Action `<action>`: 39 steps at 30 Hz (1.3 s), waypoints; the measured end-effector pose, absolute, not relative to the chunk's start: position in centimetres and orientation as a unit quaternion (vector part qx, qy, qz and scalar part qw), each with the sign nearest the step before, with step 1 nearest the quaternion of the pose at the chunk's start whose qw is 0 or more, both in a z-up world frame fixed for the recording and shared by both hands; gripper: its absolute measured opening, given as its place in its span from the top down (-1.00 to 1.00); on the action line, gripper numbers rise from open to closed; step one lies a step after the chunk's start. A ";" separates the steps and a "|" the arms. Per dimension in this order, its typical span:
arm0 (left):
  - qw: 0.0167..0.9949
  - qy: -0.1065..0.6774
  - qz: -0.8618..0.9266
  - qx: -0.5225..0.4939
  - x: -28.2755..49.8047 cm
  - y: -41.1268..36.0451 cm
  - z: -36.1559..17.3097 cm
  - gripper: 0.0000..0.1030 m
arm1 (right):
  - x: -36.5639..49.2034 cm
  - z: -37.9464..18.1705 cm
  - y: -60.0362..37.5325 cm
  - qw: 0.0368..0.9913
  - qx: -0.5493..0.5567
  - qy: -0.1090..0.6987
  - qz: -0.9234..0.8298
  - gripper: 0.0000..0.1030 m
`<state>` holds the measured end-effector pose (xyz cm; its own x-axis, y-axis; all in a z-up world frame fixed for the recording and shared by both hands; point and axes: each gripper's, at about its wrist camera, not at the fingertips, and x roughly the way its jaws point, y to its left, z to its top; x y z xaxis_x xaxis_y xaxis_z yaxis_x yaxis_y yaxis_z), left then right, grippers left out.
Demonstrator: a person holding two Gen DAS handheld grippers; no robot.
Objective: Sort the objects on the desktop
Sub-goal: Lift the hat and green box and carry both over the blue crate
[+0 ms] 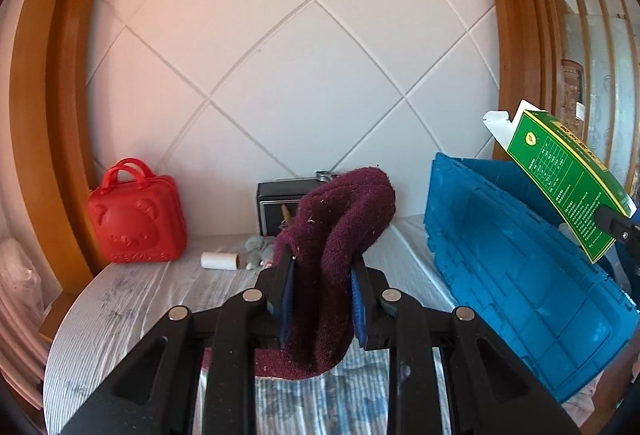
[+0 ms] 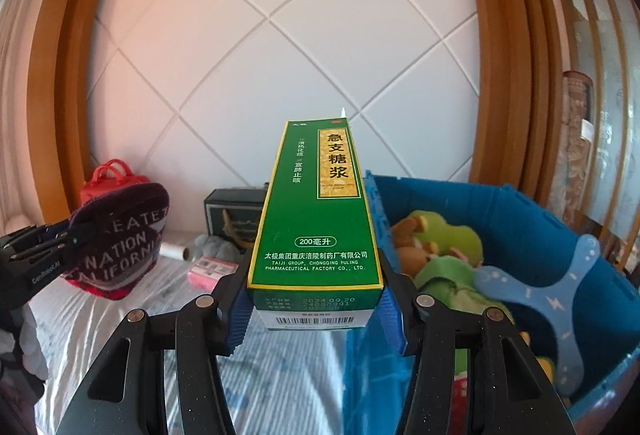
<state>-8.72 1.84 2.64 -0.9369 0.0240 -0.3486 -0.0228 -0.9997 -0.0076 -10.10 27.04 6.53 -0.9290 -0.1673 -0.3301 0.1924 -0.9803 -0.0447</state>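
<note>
My left gripper (image 1: 322, 287) is shut on a maroon knit cloth (image 1: 340, 235), held above the table; in the right wrist view the cloth (image 2: 120, 243) shows white lettering, at the left. My right gripper (image 2: 314, 311) is shut on a green medicine box (image 2: 316, 211), held upright just left of the blue bin (image 2: 520, 203). In the left wrist view the box (image 1: 568, 183) hangs over the bin (image 1: 520, 267), its top flap open.
The bin holds a green plush toy (image 2: 444, 255) and a light blue boomerang-shaped toy (image 2: 560, 299). On the table stand a red bear case (image 1: 136, 219), a black box (image 1: 280, 207), a white roll (image 1: 219, 261), a grey plush (image 1: 258, 251) and a pink pack (image 2: 212, 271).
</note>
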 end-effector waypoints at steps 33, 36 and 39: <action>0.208 0.050 0.954 -0.209 -7.1 36.3 7.4 0.55 | -10.1 5.8 56.6 -0.056 0.175 0.002 -0.983 -0.03; 0.219 0.057 0.945 -0.238 -7.6 37.6 6.4 0.55 | -10.9 5.6 57.3 -0.058 0.185 0.005 -0.981 -0.03; 0.221 0.059 0.940 -0.253 -7.8 37.9 6.0 0.50 | -11.5 5.2 57.5 -0.060 0.197 0.005 -0.979 -0.03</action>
